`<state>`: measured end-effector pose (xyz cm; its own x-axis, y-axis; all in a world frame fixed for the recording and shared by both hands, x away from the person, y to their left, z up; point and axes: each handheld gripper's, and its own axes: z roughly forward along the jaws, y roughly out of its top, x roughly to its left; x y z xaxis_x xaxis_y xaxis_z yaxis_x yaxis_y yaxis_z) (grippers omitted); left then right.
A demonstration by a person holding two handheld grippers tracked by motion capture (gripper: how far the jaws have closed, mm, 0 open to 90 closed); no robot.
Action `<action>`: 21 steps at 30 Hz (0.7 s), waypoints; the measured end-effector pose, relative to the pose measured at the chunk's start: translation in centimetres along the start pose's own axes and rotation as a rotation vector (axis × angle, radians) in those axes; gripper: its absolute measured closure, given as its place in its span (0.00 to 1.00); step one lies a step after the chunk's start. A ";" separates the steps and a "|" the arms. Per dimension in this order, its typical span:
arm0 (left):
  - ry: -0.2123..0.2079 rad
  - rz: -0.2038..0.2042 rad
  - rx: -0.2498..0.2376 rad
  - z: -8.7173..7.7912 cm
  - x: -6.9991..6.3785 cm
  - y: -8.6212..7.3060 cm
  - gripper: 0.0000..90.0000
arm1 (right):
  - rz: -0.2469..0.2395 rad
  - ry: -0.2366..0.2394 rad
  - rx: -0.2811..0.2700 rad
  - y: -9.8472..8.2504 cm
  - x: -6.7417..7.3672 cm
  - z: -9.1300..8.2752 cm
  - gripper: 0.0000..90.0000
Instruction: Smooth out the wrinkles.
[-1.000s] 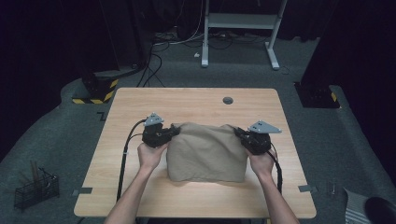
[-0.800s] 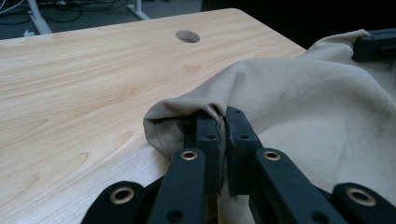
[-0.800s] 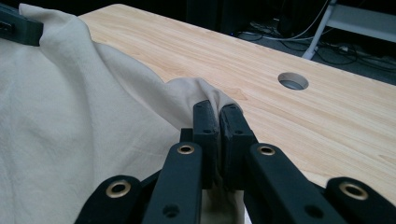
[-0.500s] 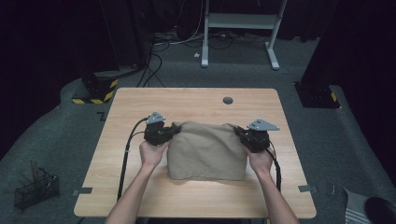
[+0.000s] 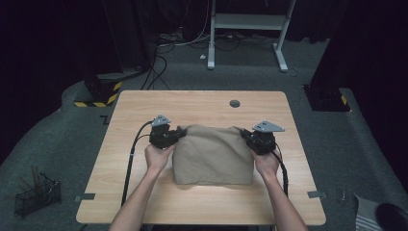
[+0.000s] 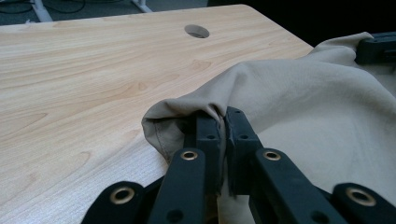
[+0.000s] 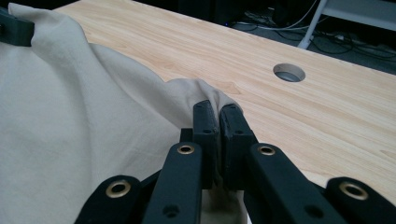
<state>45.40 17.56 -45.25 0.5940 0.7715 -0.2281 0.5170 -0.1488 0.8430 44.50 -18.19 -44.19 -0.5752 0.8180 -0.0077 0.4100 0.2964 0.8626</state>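
We see light wood table (image 5: 144,202) w/ round hole (image 5: 235,103); grey carpet (image 5: 57,144); white desk frame (image 5: 250,21) at back, cables (image 5: 163,43), wire basket (image 5: 36,197) front-left. Room dark.

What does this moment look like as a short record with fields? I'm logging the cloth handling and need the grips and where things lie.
work: beige cloth held at its two far corners
left gripper: shut on the cloth's far left corner
right gripper: shut on the cloth's far right corner
cloth state: lying on the table, slightly bunched, far edge raised a little between the grippers
table hole: beyond the cloth, uncovered
floor: wire basket left of the table
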 end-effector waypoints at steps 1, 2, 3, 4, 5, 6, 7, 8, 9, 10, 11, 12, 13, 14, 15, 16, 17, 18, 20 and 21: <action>0.001 -0.002 0.002 0.1 0.0 0.0 0.95 | -0.002 -0.004 0.003 0.0 0.0 0.1 0.96; 0.004 -0.001 0.003 0.2 0.1 -0.1 0.95 | -0.004 -0.008 0.006 0.0 0.0 0.2 0.96; 0.003 -0.004 0.004 0.2 0.2 -0.1 0.95 | -0.002 -0.009 0.008 0.0 0.1 0.2 0.96; 0.003 -0.005 0.006 0.3 0.2 -0.1 0.95 | -0.004 -0.009 0.008 0.0 0.0 0.3 0.96; 0.001 -0.010 0.006 0.4 0.3 -0.1 0.95 | -0.003 -0.011 0.009 0.0 0.0 0.3 0.96; 0.003 -0.009 0.008 0.4 0.3 -0.1 0.95 | -0.001 -0.014 0.012 0.0 0.0 0.4 0.96; 0.002 -0.011 0.011 0.5 0.4 -0.2 0.95 | 0.000 -0.014 0.013 0.0 0.0 0.5 0.96; 0.001 -0.015 0.012 0.6 0.4 -0.2 0.95 | 0.002 -0.017 0.018 -0.1 0.0 0.6 0.96; 0.001 -0.015 0.013 0.6 0.5 -0.2 0.95 | 0.007 -0.016 0.019 -0.1 0.0 0.7 0.96; 0.001 -0.017 0.015 0.7 0.5 -0.2 0.95 | 0.011 -0.016 0.021 -0.1 -0.1 0.8 0.96; 0.002 -0.019 0.016 0.8 0.5 -0.3 0.95 | 0.012 -0.018 0.022 -0.2 -0.1 0.9 0.96; 0.002 -0.023 0.018 0.8 0.6 -0.3 0.95 | 0.012 -0.018 0.024 -0.2 -0.1 1.0 0.96; 0.001 -0.023 0.018 0.9 0.6 -0.3 0.95 | 0.012 -0.019 0.027 -0.2 -0.1 1.0 0.96; 0.002 -0.022 0.018 0.9 0.7 -0.3 0.95 | 0.012 -0.019 0.027 -0.2 -0.2 1.1 0.96; 0.002 -0.023 0.020 1.0 0.7 -0.3 0.95 | 0.013 -0.020 0.028 -0.2 -0.2 1.1 0.96; 0.001 -0.031 0.022 1.1 0.8 -0.4 0.95 | 0.015 -0.019 0.030 -0.3 -0.2 1.2 0.96; 0.002 -0.030 0.026 1.2 0.8 -0.4 0.95 | 0.017 -0.022 0.034 -0.3 -0.2 1.3 0.96; 0.001 -0.035 0.027 1.3 0.9 -0.4 0.95 | 0.017 -0.023 0.037 -0.4 -0.2 1.4 0.96; -0.001 -0.036 0.029 1.4 1.0 -0.5 0.95 | 0.017 -0.022 0.041 -0.4 -0.3 1.5 0.96; -0.002 -0.040 0.031 1.5 1.1 -0.5 0.95 | 0.020 -0.023 0.042 -0.4 -0.3 1.6 0.96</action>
<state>46.72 17.56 -46.67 0.5736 0.7760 -0.2622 0.5589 -0.1368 0.8179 45.65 -17.80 -45.39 -0.5502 0.8350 -0.0024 0.4512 0.2997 0.8406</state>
